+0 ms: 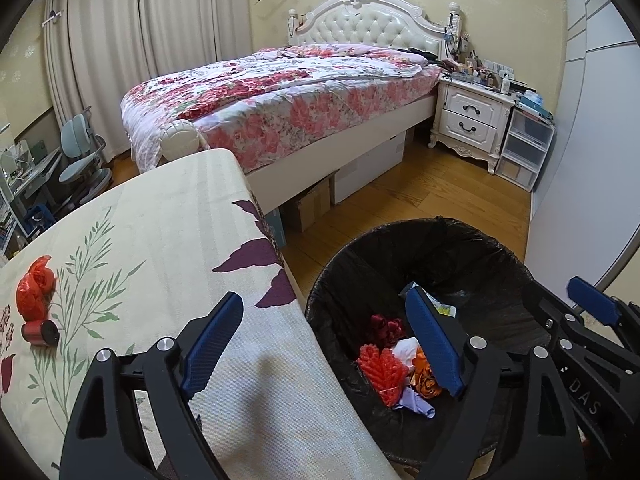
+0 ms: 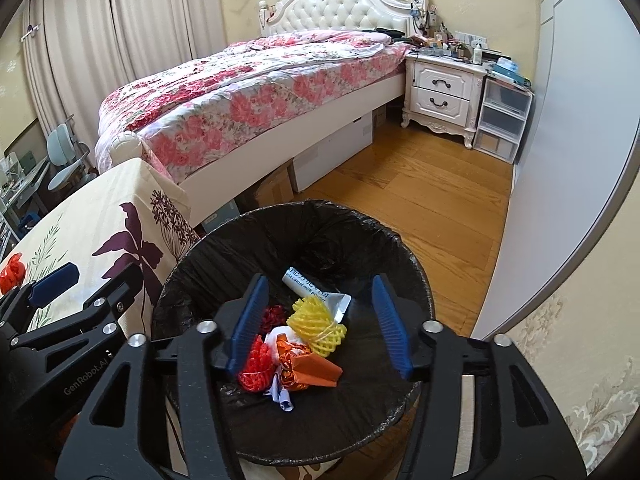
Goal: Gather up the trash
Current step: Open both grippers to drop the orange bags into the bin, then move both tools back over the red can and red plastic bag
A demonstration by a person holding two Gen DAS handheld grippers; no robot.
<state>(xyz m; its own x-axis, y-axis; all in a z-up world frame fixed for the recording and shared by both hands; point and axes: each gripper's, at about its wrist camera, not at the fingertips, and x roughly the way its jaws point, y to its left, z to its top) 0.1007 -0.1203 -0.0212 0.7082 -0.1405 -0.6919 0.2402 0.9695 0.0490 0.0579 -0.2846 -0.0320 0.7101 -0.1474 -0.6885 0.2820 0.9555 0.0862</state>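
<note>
two items [image 1: 36,300] on table [image 1: 160,240]; roughly seven in bin [image 2: 192,280].

Below the right jaws: one black-lined round bin [image 2: 224,240], one yellow foam fruit net [image 2: 316,326], one orange paper wedge [image 2: 320,366]. Left of the left jaws, on the tabletop [image 1: 160,240]: one crumpled red plastic wrapper [image 1: 34,290], one small red ribbon spool [image 1: 40,333].

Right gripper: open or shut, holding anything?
Open, empty: the right gripper has its jaws apart above the bin; yellow foam net lies inside it.
</note>
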